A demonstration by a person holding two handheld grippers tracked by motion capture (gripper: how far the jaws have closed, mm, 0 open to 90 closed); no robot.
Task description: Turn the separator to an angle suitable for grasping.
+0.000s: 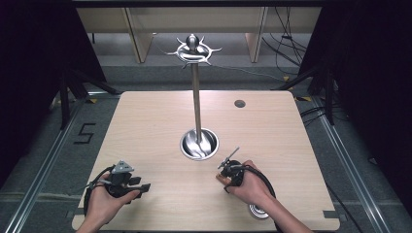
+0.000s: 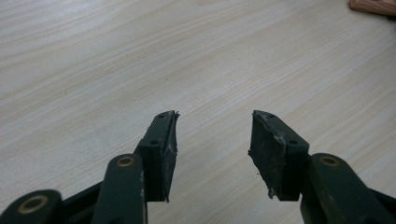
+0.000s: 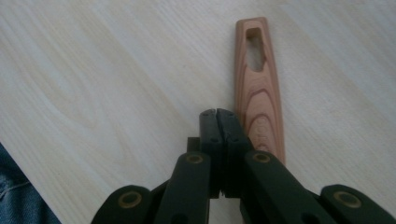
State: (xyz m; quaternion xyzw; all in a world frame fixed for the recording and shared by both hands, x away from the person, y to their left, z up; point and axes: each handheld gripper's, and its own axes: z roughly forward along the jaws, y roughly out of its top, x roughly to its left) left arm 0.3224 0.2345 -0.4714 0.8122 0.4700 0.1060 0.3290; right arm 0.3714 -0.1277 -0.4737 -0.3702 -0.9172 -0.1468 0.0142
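The wooden handle (image 3: 259,88) lies flat on the worktop (image 1: 145,126), just beside the right gripper (image 3: 218,112). In the right gripper view the handle runs from 6 o'clock toward 12 o'clock, with a slotted hole near its far end and banded reddish grain along its length. The right gripper's jaws are pressed together with nothing between them; their tips sit just at 9 o'clock of the handle's near half, and whether they touch it cannot be told. In the high view a short piece of the handle (image 1: 222,177) shows at 9 o'clock of the right gripper (image 1: 228,174), which the person's right hand (image 1: 250,187) holds over the near right part of the worktop.

A round metal object (image 1: 259,211) rests on the worktop at 5 o'clock of the right hand, partly hidden by the forearm.

The left gripper (image 2: 214,133) has its jaws apart, with bare worktop between them; a corner of the handle (image 2: 373,5) shows at 1 o'clock of that view. In the high view the left gripper (image 1: 143,187) is held by the left hand (image 1: 104,201) at the near left, well apart from the right gripper.

At 11 o'clock of the right gripper, near the worktop's centre, stands a metal stand (image 1: 196,92): a round dish-shaped base (image 1: 199,144), an upright pole, and a ring of outward hooks (image 1: 194,50) at the top
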